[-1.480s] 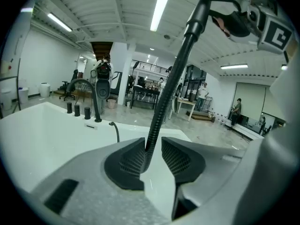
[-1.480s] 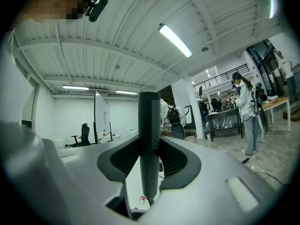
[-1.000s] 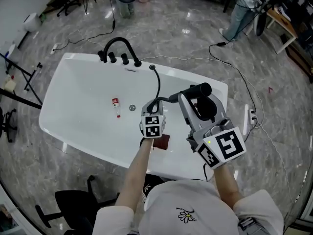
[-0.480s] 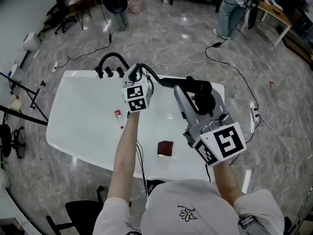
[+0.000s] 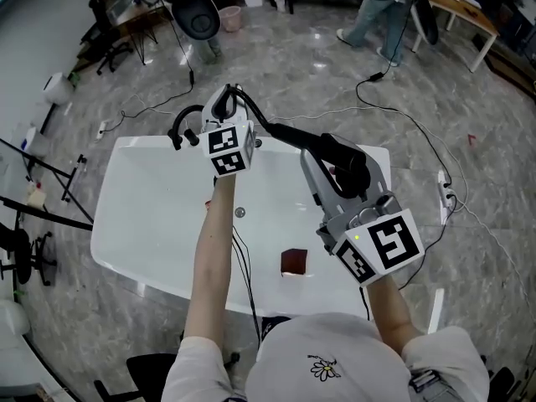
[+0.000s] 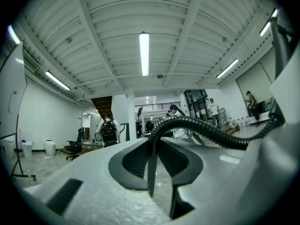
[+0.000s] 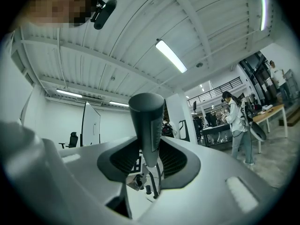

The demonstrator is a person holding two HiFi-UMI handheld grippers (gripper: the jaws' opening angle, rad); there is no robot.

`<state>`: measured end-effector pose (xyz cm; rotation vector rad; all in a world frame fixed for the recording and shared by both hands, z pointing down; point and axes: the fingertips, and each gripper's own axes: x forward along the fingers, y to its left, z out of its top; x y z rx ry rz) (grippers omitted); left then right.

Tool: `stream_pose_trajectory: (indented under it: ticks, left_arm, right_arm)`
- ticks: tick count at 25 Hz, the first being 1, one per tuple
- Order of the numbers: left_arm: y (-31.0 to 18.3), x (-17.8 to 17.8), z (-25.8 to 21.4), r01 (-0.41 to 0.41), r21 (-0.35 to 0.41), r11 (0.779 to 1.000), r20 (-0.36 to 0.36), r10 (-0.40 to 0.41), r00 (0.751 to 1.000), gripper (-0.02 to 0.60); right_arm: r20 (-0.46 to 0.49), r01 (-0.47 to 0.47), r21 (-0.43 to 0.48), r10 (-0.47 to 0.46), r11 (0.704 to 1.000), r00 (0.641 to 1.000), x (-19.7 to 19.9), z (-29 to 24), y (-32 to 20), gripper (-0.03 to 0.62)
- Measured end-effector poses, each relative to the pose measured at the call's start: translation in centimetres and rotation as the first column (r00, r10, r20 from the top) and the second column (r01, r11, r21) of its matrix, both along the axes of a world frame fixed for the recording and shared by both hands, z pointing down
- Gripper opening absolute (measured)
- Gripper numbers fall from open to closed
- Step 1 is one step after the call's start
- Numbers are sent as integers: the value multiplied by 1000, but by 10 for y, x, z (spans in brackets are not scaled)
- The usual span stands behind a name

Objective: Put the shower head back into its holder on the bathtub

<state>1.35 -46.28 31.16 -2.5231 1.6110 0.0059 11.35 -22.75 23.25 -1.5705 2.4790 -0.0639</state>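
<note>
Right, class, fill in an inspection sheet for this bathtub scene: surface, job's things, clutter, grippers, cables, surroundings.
Surface: white bathtub, with a black faucet at its far rim.
Job's things: shower head held above the tub, black hose trailing from it; holder not made out.
Clutter: dark red block lying inside the tub.
Grippers: left gripper shut on the hose; right gripper shut on the shower head's handle.
Cables: black cable snaking over the floor beyond the tub.
Surroundings: grey marble floor; a person standing far off.
</note>
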Motion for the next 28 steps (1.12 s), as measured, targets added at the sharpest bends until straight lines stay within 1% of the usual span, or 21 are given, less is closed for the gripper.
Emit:
stream_pose_trajectory:
  ticks: [4,9,11,13,15,17,21,23,25,28]
  left_arm:
    - [-9,4,29,-8,-45,999,12,8,1000,61]
    - [-22,-2,66,5,-112,994,-9,-6,1000,61]
    - [-25,-1,68,3,-109,994,-26,-6,1000,61]
    - [-29,3,61,-7,-87,996,-44,3,999,61]
    - [-36,8,63,-19,-87,996,-48,15,999,61]
    - [-44,16,80,-40,-131,991,-22,38,999,63]
    - [-47,30,130,-81,-237,968,65,99,993,66]
    - [-42,35,153,-103,-282,954,86,132,988,66]
    - [-34,39,177,-117,-325,938,105,159,982,80]
    - [-17,43,209,-120,-366,923,147,185,972,101]
  right_arm:
    - [-22,-7,-31,6,1000,1000,-6,15,-17,137]
    - [-40,-7,-63,4,998,999,-14,31,-37,137]
    - [-46,-4,-59,1,998,999,-14,33,-41,137]
    - [-60,-8,-45,5,999,998,-13,34,-43,137]
    - [-76,-19,-40,16,999,997,-12,38,-46,137]
    - [-82,-29,-42,25,999,996,-12,43,-49,137]
    - [-89,-41,-51,36,998,995,-10,46,-60,137]
    - [-90,-48,-59,43,997,995,-8,49,-66,137]
    - [-83,-54,-70,48,996,995,-6,55,-70,137]
    - [-68,-56,-93,50,994,996,-4,69,-73,137]
